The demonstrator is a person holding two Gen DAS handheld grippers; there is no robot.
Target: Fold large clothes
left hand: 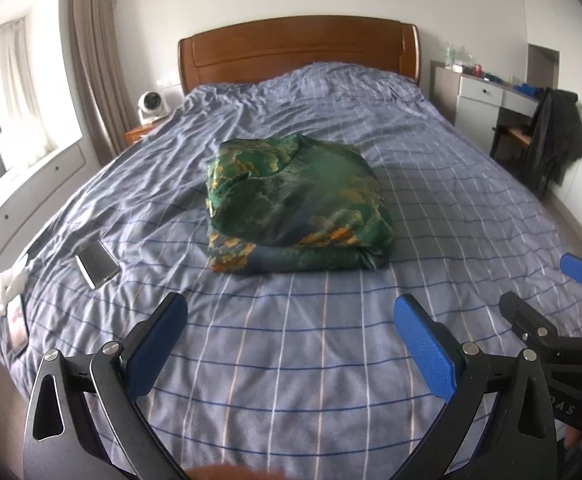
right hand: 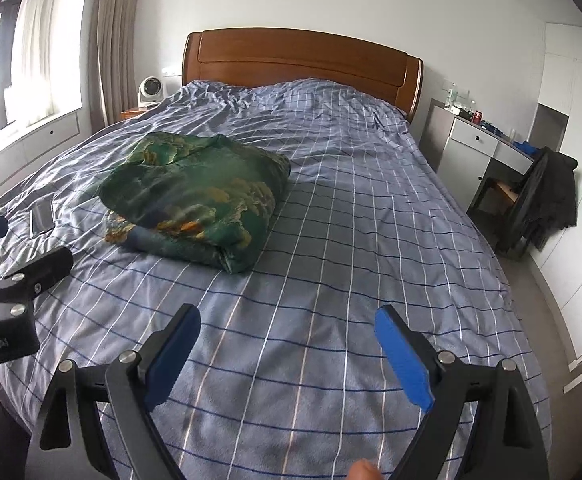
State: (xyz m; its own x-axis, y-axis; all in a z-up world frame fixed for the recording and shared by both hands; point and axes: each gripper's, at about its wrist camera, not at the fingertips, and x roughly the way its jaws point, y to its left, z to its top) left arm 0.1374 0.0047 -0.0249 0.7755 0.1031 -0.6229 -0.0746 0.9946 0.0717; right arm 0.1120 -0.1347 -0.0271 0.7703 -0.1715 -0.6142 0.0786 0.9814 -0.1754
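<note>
Item: garment [left hand: 297,204], green with gold print, folded into a thick bundle on the bed [left hand: 331,360]. It lies ahead of both your claws, well apart from them; from the right claw [right hand: 287,356] it sits ahead and to the left, from the left claw [left hand: 291,344] nearly straight ahead.

Claws: both spread wide, nothing between the blue pads, nothing held. Each hangs over bare cover at the foot of the bed.

Risks, judged:
- The fabric looks slick. Its top layers could slide off if you nudge or lift the bundle by one edge.
- The near-left corner shows loose layers splayed out; a pinch there may catch one ply only and undo the fold.
- The cover is soft and wrinkled. A low pad could snag it and drag the bundle along.
- A phone [left hand: 96,264] lies to the left of the left claw, near the bed's edge; a sweep that way could knock it off.

Surface: blue checked cover, rumpled towards the headboard [left hand: 297,50].

Room: window and curtain [left hand: 91,60] left, fan [left hand: 153,106] beside the headboard, desk [left hand: 479,96] and chair with a dark coat [left hand: 557,140] right.
</note>
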